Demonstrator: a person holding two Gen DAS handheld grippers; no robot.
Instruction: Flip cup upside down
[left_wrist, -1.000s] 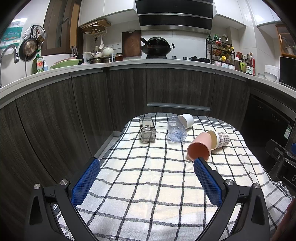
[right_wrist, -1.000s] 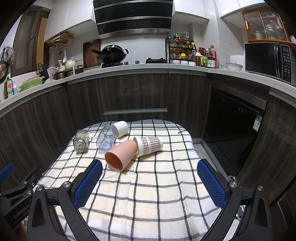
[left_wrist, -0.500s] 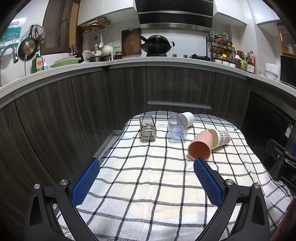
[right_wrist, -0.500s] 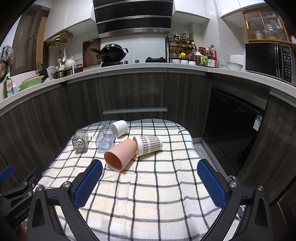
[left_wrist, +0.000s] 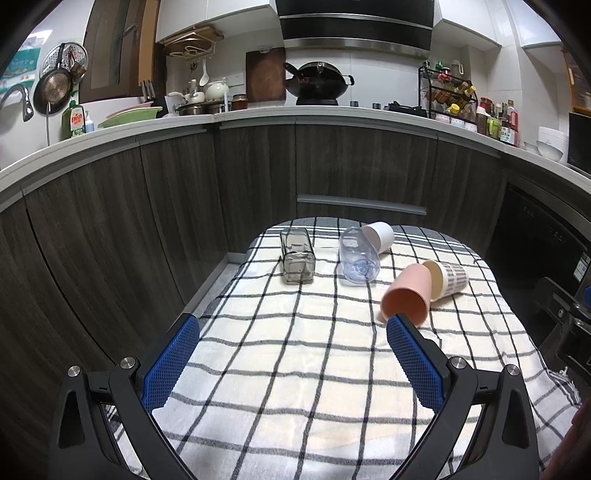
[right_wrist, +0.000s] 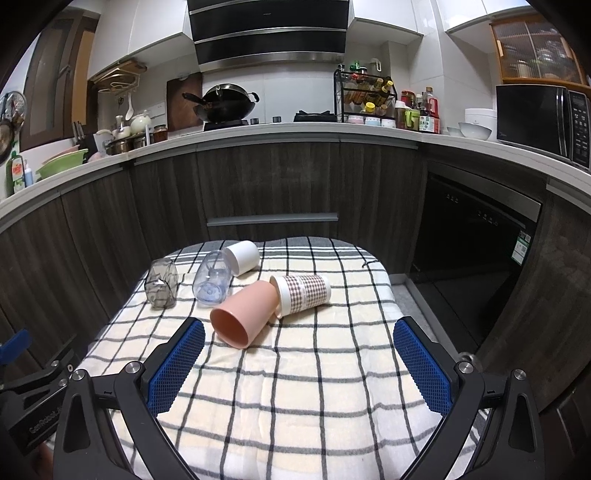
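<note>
We are holding the left gripper (left_wrist: 291, 328) low over the near part of the checked cloth (left_wrist: 295, 369), pointing level toward the far end, its jaws spread wide with nothing between the blue pads (left_wrist: 170, 362). We are holding the right gripper (right_wrist: 298, 334) in the same way, level and forward-facing, jaws gaping wide and gripping nothing.

Taking the pink cup (right_wrist: 243, 314) as our landmark: it is lying on its side on the cloth just beyond the right gripper's left pad, its open mouth facing us. We are seeing the plaid paper cup (right_wrist: 303, 293) lying directly behind it, its rim touching the pink cup's base. Farther back and to the left of the pink cup, a clear plastic cup (right_wrist: 212, 282) is lying on its side, with a white cup (right_wrist: 242, 257) tipped over just behind that. Left of the clear cup, a smoky square glass (right_wrist: 160, 282) is lying down too.
</note>
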